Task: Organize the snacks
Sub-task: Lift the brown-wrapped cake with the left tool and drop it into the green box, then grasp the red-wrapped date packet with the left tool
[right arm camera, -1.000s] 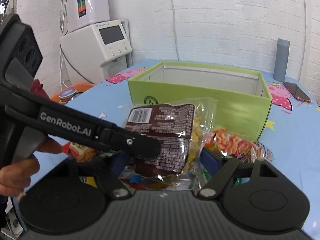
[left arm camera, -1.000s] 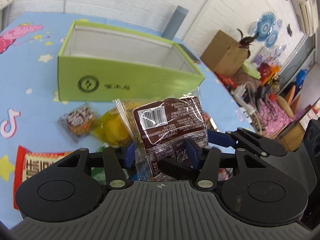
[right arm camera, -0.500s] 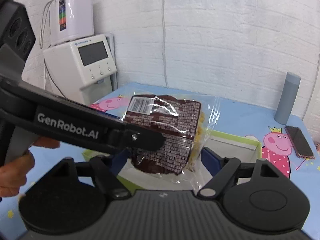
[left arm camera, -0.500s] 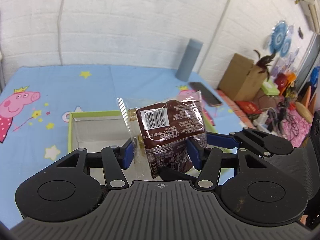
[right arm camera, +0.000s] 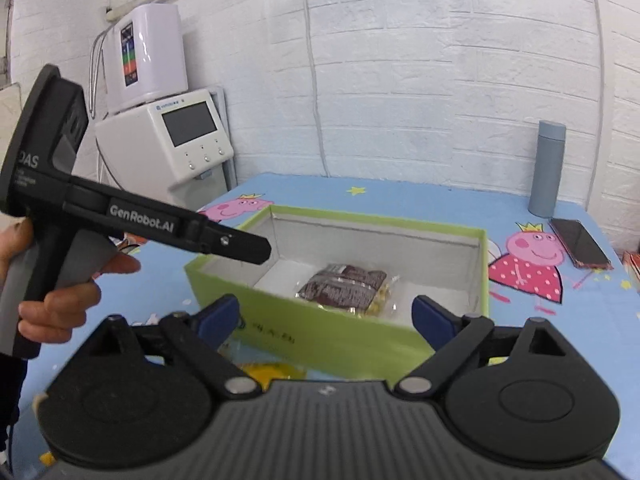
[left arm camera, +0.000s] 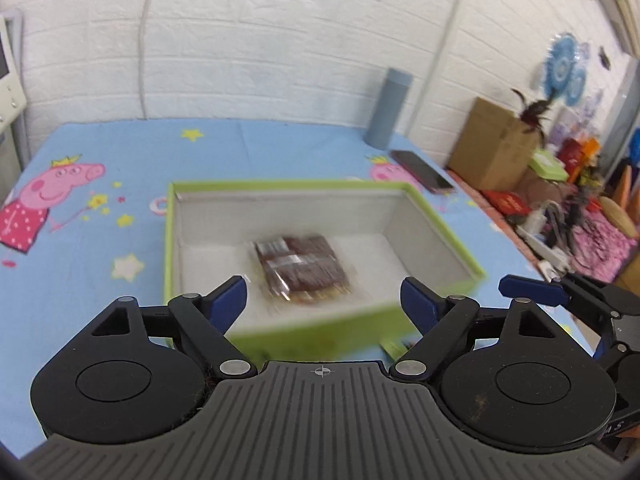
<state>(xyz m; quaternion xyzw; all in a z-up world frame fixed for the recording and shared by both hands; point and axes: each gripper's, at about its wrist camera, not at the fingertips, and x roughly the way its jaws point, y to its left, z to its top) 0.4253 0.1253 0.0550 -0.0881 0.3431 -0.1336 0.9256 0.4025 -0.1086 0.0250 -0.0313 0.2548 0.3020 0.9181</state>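
Note:
A brown snack packet in clear wrap lies on the white floor of the green box, blurred in the left wrist view. In the right wrist view the packet has a yellow packet half hidden under it in the green box. My left gripper hovers above the box's near wall, its jaws opening with nothing between them. My right gripper is above the box's front wall, its jaws also opening and empty. The left gripper's body, held by a hand, reaches in from the left.
A grey bottle and a phone stand at the table's far right on the blue cartoon cloth. A white appliance sits beyond the left edge. A yellow wrapper lies in front of the box. Cardboard box and clutter fill the right side.
Both grippers rose from the snack pile and moved over the green box. Their jaws spread, and the brown and yellow packets dropped into the box.

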